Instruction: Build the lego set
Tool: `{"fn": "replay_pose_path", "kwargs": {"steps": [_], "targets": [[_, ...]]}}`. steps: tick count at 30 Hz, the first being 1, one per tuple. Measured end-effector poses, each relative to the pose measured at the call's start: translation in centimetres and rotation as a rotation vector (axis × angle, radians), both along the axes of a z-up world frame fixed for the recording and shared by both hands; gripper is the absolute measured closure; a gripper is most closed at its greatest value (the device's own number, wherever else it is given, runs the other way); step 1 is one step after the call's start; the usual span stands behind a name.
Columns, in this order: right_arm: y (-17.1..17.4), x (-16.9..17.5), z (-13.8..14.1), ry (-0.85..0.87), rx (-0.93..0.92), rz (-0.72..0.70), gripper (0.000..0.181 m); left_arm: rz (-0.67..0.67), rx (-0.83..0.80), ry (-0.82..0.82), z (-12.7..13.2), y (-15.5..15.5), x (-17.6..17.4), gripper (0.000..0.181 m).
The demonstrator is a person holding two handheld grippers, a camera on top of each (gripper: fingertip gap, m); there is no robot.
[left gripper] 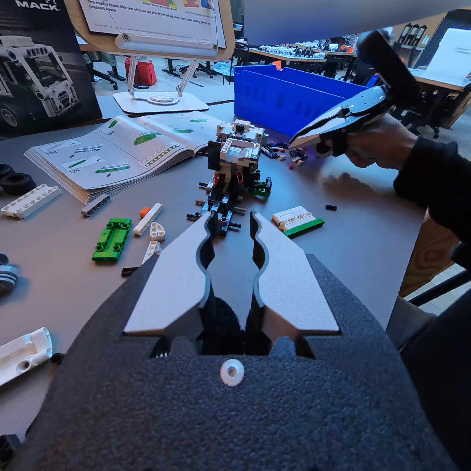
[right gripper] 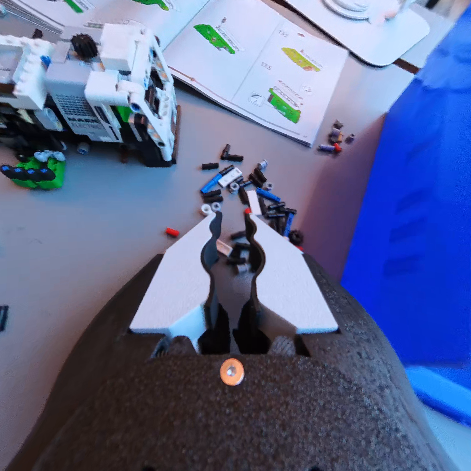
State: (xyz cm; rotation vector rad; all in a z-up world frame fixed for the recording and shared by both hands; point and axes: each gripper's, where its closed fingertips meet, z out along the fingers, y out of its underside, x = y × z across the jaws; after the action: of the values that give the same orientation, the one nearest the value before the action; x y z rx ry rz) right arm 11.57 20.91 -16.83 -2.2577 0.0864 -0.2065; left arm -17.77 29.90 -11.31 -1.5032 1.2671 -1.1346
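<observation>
A half-built white, black and green truck model (left gripper: pixel 235 163) stands mid-table; it also shows at the upper left in the right wrist view (right gripper: pixel 102 96). My left gripper (left gripper: pixel 230 216) is open and empty, its tips just short of the model's black chassis end. My right gripper (right gripper: pixel 232 215) is open and empty, hovering over a pile of small black, blue and red pins (right gripper: pixel 254 196). The right gripper also shows in the left wrist view (left gripper: pixel 298 145), held by a hand above that pile. An open instruction booklet (left gripper: pixel 122 153) lies behind the model.
A blue bin (left gripper: pixel 288 99) stands at the back right, close to the pin pile. Loose parts lie left of my left gripper: a green frame piece (left gripper: pixel 112 239), white beams (left gripper: pixel 147 219), black tyres (left gripper: pixel 15 182). A white and green panel (left gripper: pixel 298 220) lies right. The set's box (left gripper: pixel 38 71) and a document stand (left gripper: pixel 160 102) stand behind. Some 30 cm of space lies between my two pairs of fingers.
</observation>
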Motion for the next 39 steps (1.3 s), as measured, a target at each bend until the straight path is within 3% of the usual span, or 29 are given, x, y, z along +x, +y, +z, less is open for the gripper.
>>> {"fn": "replay_pose_path", "kwargs": {"steps": [5,11,23,26,30,32,35,39], "targets": [[2.3,-1.0,-0.5,0.045,-0.030,0.075,0.160,-0.001,-0.005,0.001,0.0,0.0,0.0,0.158],[2.6,-1.1,-2.0,0.077,-0.105,0.105,0.159,-0.004,-0.021,0.000,0.0,0.1,0.0,0.158],[2.5,-2.0,-0.9,0.011,-0.085,0.137,0.166,-0.012,-0.041,0.000,0.0,0.1,0.0,0.158],[2.2,-5.9,1.7,0.029,-0.002,0.243,0.166,-0.007,-0.035,-0.021,0.3,0.2,-0.2,0.158],[1.1,-16.7,3.6,0.223,0.082,0.538,0.167,0.031,0.024,-0.065,1.0,0.1,-0.7,0.158],[0.3,-21.7,2.8,0.295,0.056,0.638,0.166,0.051,0.088,-0.077,1.3,-0.2,-0.9,0.158],[-0.4,-26.4,0.9,0.287,0.009,0.702,0.166,0.076,0.206,-0.074,1.5,-1.1,-1.1,0.159],[-0.7,-28.0,-1.2,0.144,-0.075,0.709,0.166,0.084,0.367,-0.020,0.8,-2.9,-1.0,0.162]]}}
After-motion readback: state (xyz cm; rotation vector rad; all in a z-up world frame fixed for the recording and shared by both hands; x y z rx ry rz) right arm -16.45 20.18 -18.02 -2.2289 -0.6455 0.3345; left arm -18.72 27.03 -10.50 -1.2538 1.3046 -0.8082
